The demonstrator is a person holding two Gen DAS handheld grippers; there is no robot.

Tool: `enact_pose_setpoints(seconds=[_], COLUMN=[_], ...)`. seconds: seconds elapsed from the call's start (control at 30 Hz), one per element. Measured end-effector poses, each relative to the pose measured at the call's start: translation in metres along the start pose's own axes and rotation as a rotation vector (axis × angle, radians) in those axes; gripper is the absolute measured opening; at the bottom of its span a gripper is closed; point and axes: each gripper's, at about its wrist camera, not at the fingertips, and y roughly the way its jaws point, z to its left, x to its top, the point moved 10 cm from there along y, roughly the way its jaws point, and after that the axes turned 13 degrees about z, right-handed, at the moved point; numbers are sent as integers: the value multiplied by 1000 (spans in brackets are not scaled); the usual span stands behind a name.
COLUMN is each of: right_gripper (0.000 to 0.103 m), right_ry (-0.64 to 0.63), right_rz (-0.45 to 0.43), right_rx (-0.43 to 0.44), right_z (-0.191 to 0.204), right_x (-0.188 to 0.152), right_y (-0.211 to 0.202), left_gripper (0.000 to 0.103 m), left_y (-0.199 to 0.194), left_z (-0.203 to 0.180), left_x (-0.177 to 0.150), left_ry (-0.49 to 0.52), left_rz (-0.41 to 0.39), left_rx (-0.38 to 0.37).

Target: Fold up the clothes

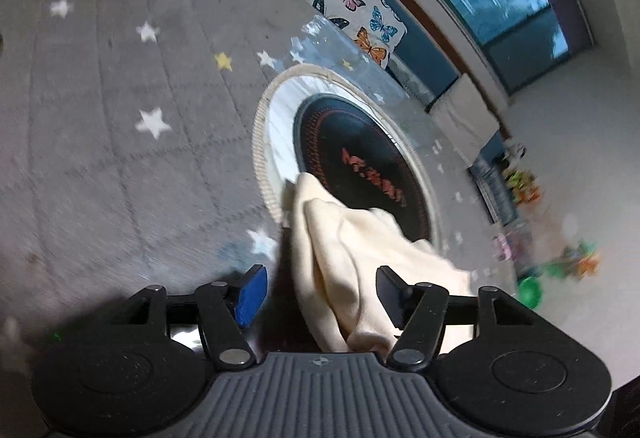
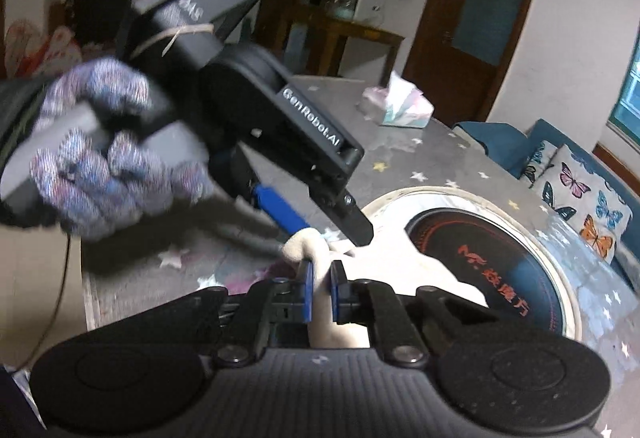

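Right wrist view: cream cloth (image 2: pixel 316 270) bunched, pinched between right gripper (image 2: pixel 320 294) fingers.

Left gripper (image 1: pixel 320 292) jaws spread wide apart, blue pad on one finger, black pad on the other, cream cloth (image 1: pixel 352 262) hanging loose between them, not pinched. Right gripper (image 2: pixel 321 288) jaws drawn close, blue pads (image 2: pixel 307 288) clamped on a fold of the cloth. Gloved hand (image 2: pixel 100 154) in right wrist view wrapped round the left gripper's handle, tool angled down toward the right gripper's fingertips, tips just above them
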Motion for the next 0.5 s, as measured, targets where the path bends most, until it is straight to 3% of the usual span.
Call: enact_pose_setpoints(seconds=[0.17,0.2,0.23,0.27,0.33,0.5], right_gripper=[8,8,7,7,8,9], right_ry=[24,25,27,28,39,141], right_rz=[-25,-28,-30,-32,-26,-11], right_rx=[11,14,17,20,31,82], right_z=[-5,-5,-5,-5,-5,-24], right_x=[-1,-1,-1,-1,-2,-16], right_y=[-7,-7,-8,-8,-8,-18], left_gripper=[60,54,34,23,16,14], left_y=[17,20,23,26,29,30], left_z=[-11,-12,-12,-12,-11,-9], left_x=[-1,-1,-1,-1,-2,-4], left_ry=[-60,-61,-64,-70,-72,-55], left_rz=[40,43,49,56,59,45], left_rx=[-70,-72,-72,-73,-76,-48])
